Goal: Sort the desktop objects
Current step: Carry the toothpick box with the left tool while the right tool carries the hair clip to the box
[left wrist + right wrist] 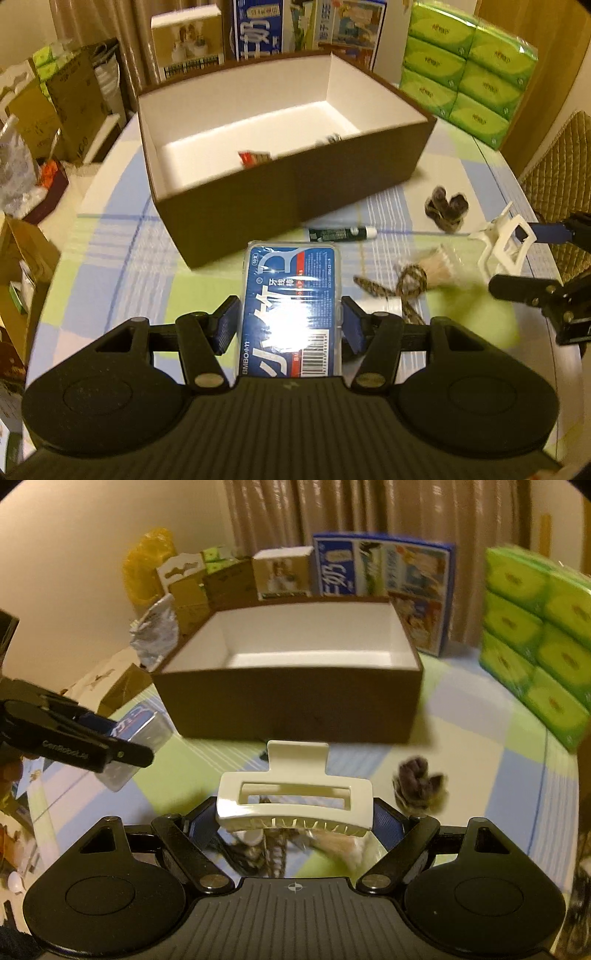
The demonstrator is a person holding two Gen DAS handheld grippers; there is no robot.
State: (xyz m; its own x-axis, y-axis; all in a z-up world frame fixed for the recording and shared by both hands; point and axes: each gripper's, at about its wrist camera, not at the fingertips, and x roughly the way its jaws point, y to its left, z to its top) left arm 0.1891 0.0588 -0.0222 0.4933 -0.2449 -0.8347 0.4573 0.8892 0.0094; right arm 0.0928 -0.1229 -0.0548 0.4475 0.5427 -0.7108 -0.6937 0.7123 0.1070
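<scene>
My left gripper [290,323] is shut on a clear floss-pick case with a blue label [291,306], held above the table in front of the brown box [295,192]. My right gripper [295,818] is shut on a white hair claw clip [293,801], also held above the table facing the box [288,705]. The box has a white inside with a red packet [255,158] and a small dark item [332,139]. The clip shows in the left wrist view [502,240], the case in the right wrist view [142,731].
On the checked tablecloth lie a dark tube [341,233], a dark scrunchie [445,208], a patterned hair tie [402,290] and a bundle of cotton swabs [443,266]. Green tissue packs [469,66] stand at the right. Cartons [258,29] stand behind the box.
</scene>
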